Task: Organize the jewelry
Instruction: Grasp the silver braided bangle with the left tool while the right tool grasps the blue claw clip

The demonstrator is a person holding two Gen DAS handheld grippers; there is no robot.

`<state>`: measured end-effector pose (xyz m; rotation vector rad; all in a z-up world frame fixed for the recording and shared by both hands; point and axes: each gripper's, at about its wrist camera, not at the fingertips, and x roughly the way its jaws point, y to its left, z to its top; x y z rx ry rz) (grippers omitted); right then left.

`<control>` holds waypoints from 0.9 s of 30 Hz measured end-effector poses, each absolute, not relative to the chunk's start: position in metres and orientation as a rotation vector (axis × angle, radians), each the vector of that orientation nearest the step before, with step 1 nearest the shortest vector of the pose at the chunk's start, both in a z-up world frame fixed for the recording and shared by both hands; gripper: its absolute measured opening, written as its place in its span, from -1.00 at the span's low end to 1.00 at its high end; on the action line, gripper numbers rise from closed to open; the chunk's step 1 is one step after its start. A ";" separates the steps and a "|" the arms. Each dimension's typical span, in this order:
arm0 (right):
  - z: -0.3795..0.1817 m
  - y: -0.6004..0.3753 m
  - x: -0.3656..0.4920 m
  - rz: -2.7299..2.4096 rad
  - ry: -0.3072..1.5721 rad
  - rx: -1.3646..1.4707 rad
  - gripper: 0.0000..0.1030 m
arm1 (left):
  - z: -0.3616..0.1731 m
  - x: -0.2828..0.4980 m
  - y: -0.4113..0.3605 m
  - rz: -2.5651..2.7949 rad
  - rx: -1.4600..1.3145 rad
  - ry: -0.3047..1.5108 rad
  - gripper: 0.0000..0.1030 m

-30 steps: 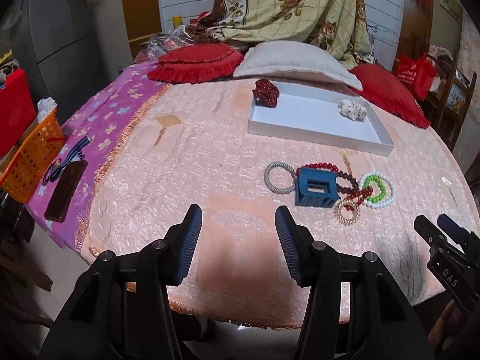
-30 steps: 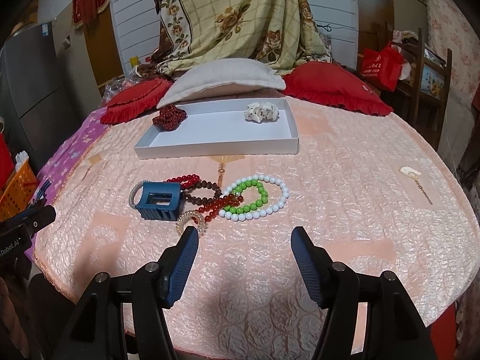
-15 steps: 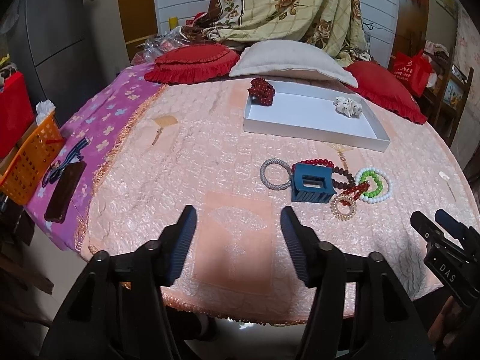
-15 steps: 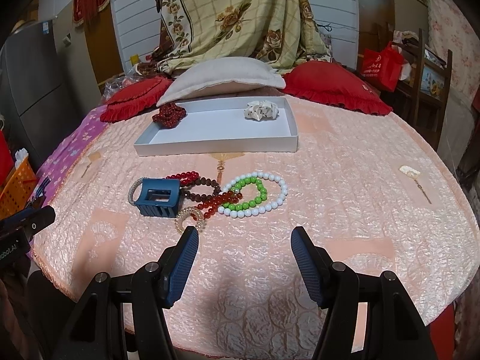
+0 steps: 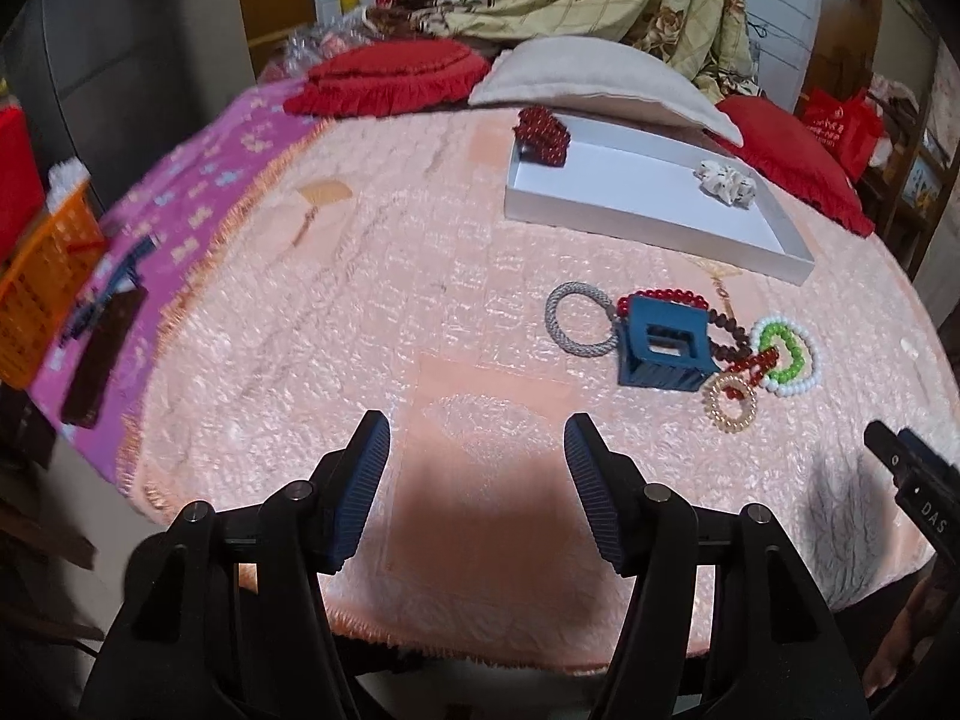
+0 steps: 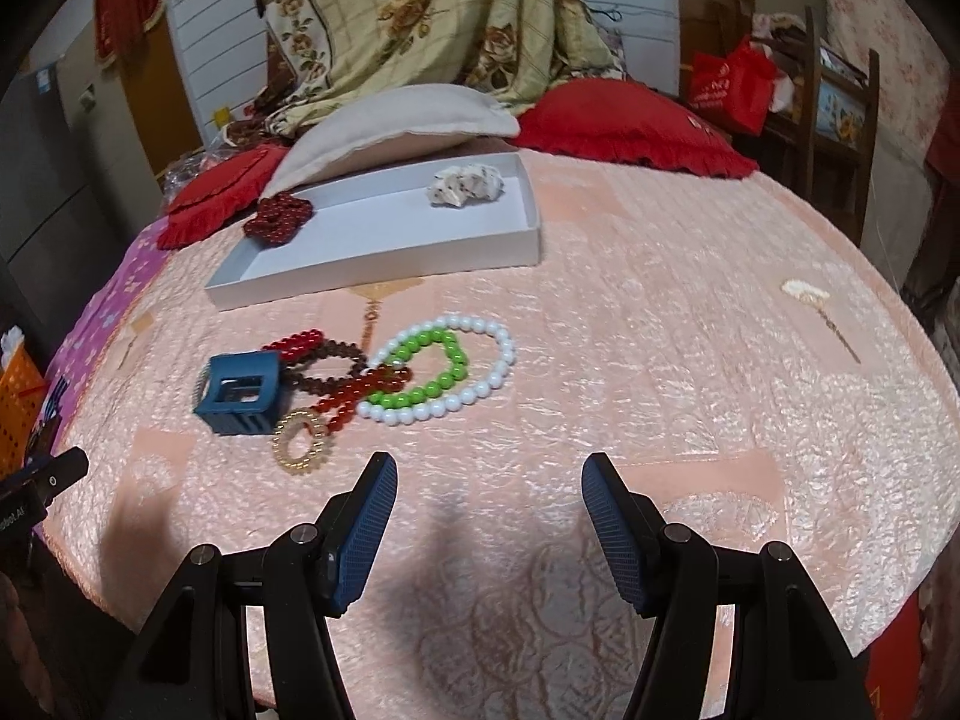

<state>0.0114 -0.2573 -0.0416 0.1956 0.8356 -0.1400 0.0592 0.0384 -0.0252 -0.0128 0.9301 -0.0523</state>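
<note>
A pile of jewelry lies on the pink bedspread: a blue claw clip, a grey hair tie, a gold coil tie, and red beads, green beads and white beads. Behind it stands a white tray holding a dark red bead bundle and a white scrunchie. My left gripper hovers open and empty, short of the pile and to its left. My right gripper is open and empty, just in front of the white beads.
Red and beige pillows line the back of the bed. An orange basket and a dark flat case sit at the far left on a purple cloth. A small pale hairpin lies alone at the right.
Both grippers have come lower and nearer to the jewelry pile. The left jaws stand wider apart than a second ago; the right jaws are unchanged.
</note>
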 end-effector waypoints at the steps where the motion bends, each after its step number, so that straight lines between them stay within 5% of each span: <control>1: -0.043 -0.260 0.013 -0.137 0.834 0.205 0.20 | -0.028 0.063 0.042 -0.060 -0.027 0.933 0.18; 17: -0.054 -0.281 0.051 -0.076 0.857 0.247 0.20 | -0.066 0.166 0.016 -0.295 -0.037 1.039 0.13; 23: -0.048 -0.260 0.068 0.134 0.868 0.285 0.20 | -0.079 0.190 0.001 -0.347 -0.012 1.067 -0.13; 27: -0.045 -0.229 0.085 0.250 0.877 0.252 0.20 | -0.083 0.198 -0.006 -0.358 0.025 1.070 -0.57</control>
